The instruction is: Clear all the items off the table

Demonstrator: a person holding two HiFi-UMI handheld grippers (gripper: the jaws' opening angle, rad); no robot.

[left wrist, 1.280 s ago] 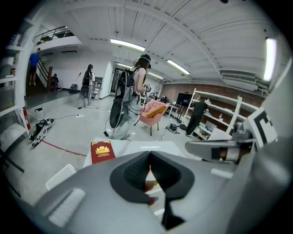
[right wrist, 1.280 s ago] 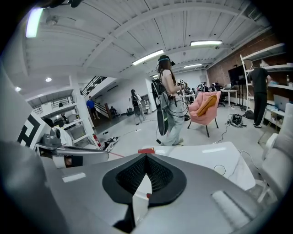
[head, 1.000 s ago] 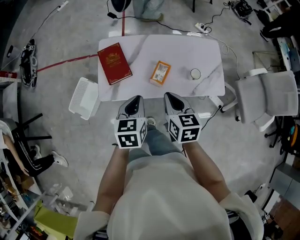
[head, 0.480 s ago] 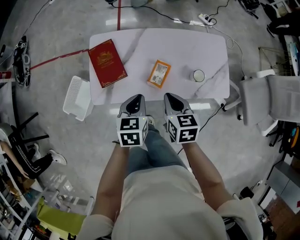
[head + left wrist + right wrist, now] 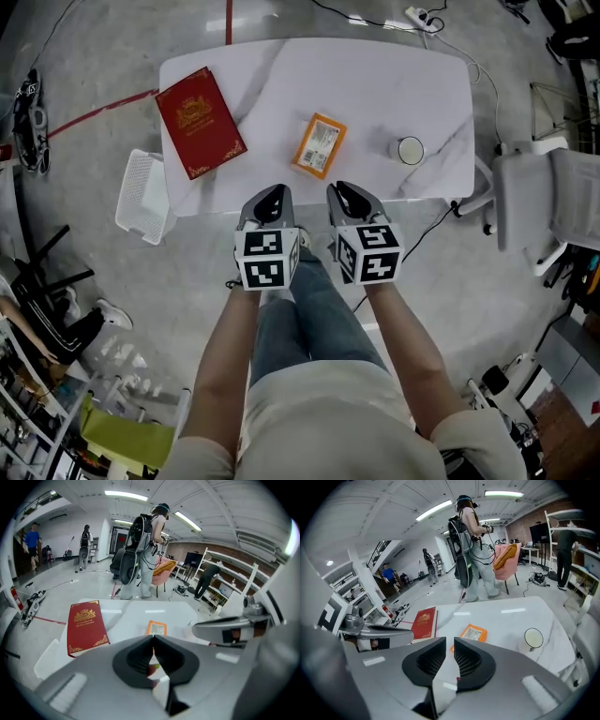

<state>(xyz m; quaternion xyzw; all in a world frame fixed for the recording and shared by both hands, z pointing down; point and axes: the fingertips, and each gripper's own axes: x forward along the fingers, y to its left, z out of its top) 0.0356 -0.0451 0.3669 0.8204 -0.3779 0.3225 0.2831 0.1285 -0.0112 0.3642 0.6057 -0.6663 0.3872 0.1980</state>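
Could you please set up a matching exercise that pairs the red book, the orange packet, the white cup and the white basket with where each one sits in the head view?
Things:
1. red hardcover book with gold ornament
2. flat orange packet
3. round white cup
4. white slotted plastic basket

Places:
A. on the floor beside the left end of the white marbled table
B. toward the table's right end
C. near the table's middle
D. on the table's left part

Pairs: 1-D, 2-C, 3-B, 4-A
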